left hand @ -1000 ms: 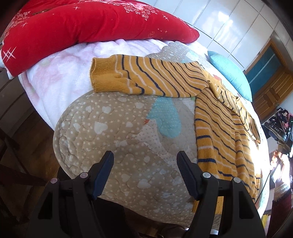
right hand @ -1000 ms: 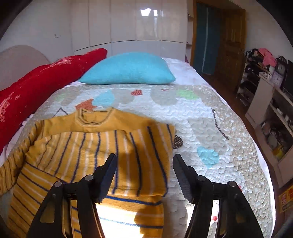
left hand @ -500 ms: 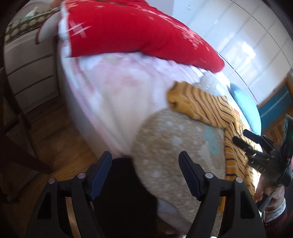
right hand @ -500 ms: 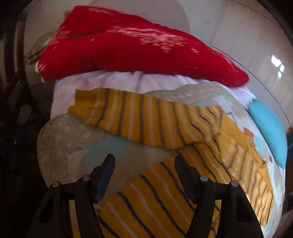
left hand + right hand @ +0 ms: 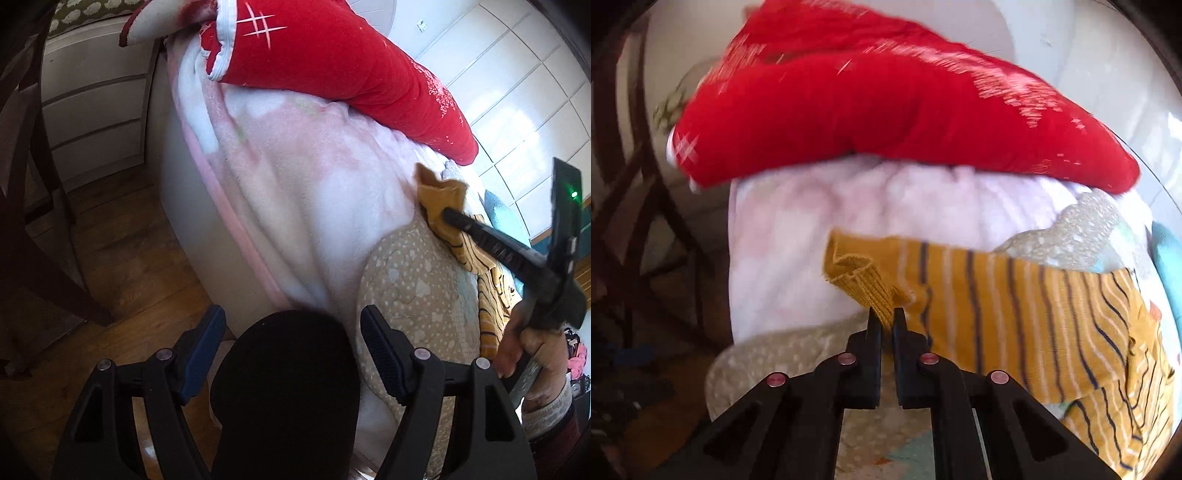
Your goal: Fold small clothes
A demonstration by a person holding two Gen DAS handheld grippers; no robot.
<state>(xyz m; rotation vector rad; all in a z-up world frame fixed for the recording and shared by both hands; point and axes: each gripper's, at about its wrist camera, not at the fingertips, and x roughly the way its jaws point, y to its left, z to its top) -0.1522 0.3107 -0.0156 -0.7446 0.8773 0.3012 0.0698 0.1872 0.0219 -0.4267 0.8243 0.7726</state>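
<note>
The striped sweater (image 5: 1015,314) is lying on the quilt (image 5: 783,354), its sleeve reaching over the pink blanket (image 5: 798,236) below the red pillow (image 5: 886,103). The right gripper (image 5: 886,321) has just been closing and is pinching the sleeve's ribbed cuff (image 5: 864,280). The left gripper (image 5: 291,343) is hanging with its jaws apart and nothing between them, off the bed's corner, above a black shape (image 5: 288,387).

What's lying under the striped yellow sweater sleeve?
The mustard-yellow knitted sweater sleeve with navy stripes lies across a pale pink fleece blanket and a beige dotted quilt. Whatever sits directly beneath the sleeve's middle is covered.
</note>
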